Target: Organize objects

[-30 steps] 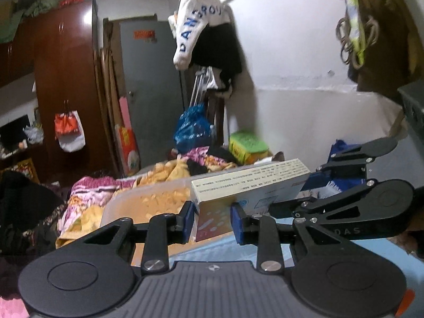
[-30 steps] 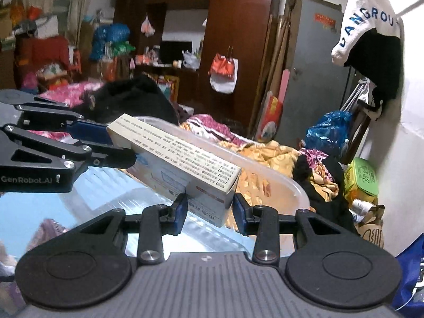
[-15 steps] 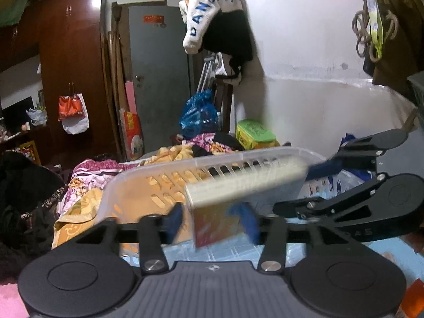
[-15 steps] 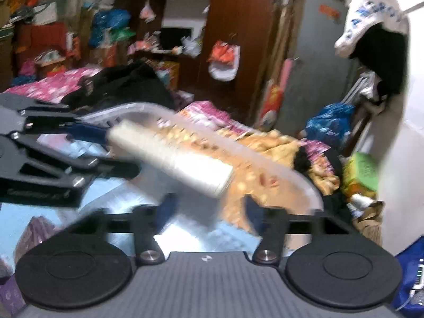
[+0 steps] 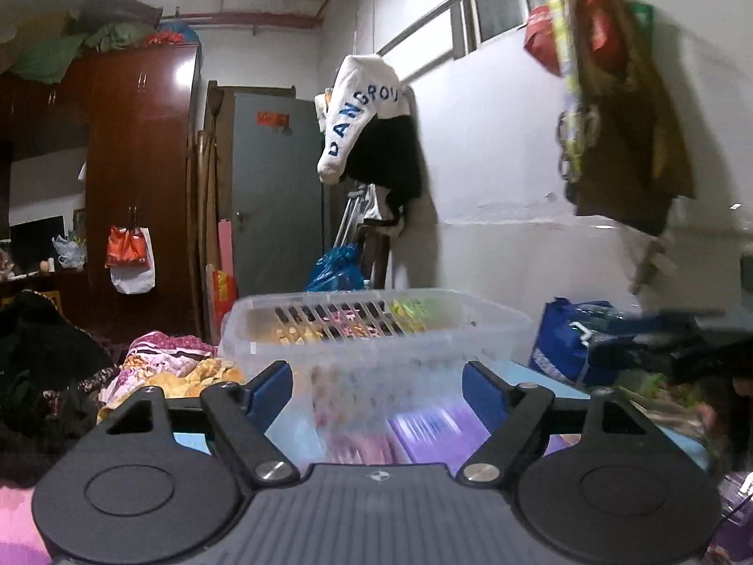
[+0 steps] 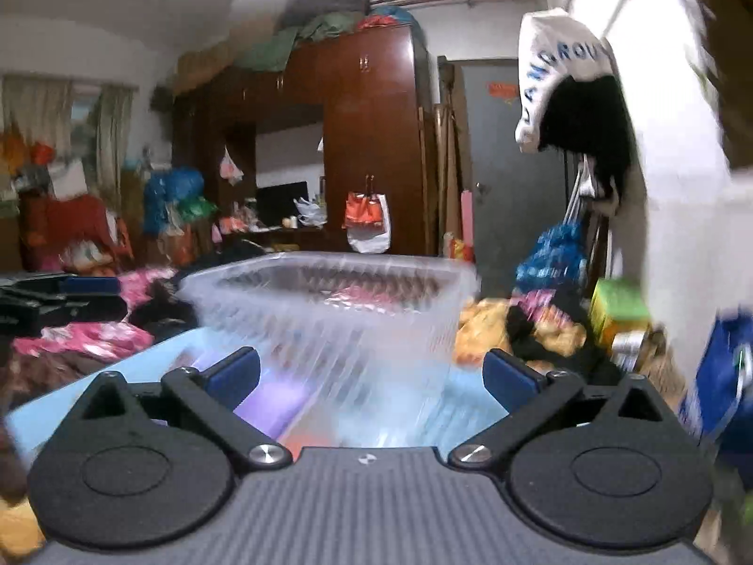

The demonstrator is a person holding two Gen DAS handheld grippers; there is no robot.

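A clear plastic basket [image 5: 376,329] stands on the light blue table [image 5: 532,376] just ahead of my left gripper [image 5: 376,391], which is open and empty. Through the basket's wall I see blurred pink and purple packaging [image 5: 414,428]. In the right wrist view the same basket [image 6: 329,310] sits ahead of my right gripper [image 6: 372,376], open and empty too. The right gripper shows at the right edge of the left wrist view [image 5: 668,348]. The left one shows at the left edge of the right wrist view [image 6: 56,296]. The white box is not clearly visible.
A blue bag [image 5: 569,343] stands right of the basket by the white wall. Piled clothes and bedding [image 5: 155,367] lie to the left, beyond the table. A dark wardrobe [image 6: 372,141] and grey door [image 5: 277,188] stand behind. A green box [image 6: 616,306] lies on the floor at right.
Both grippers held the white box together over the basket; both have opened and pulled back lower. The box has left their jaws and the views now look up at the basket's side.
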